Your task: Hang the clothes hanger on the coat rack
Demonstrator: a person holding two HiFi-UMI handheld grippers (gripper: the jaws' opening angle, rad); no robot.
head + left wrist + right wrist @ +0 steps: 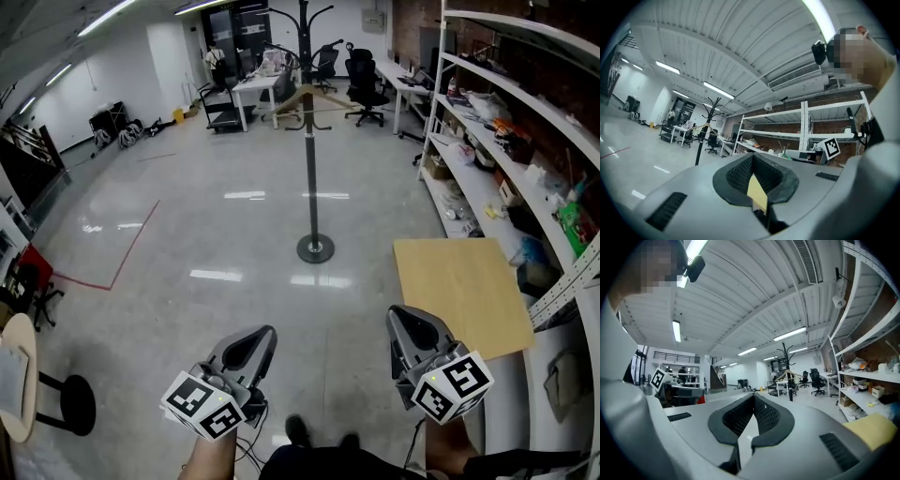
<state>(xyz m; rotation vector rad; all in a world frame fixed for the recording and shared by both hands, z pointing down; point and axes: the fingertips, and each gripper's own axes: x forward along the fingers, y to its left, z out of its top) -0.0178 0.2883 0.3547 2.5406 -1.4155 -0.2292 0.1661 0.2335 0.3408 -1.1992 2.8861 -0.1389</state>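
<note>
A black coat rack (311, 159) stands on its round base in the middle of the floor, well ahead of me. A wooden clothes hanger (305, 97) hangs on one of its upper hooks. My left gripper (265, 332) and right gripper (395, 313) are low at the bottom of the head view, side by side, pointing level toward the rack. Both are shut with nothing between the pads. The left gripper view shows its closed jaws (752, 161) with the rack (699, 143) far off at left. In the right gripper view the closed jaws (753, 400) point toward the distant rack (790, 387) and hanger (788, 375).
A light wooden table (459, 291) stands just right of my right gripper, against long white shelves (511, 150) full of clutter. A round stool (21, 375) is at the far left. Desks and office chairs (366, 86) line the back; red tape (131, 246) marks the floor.
</note>
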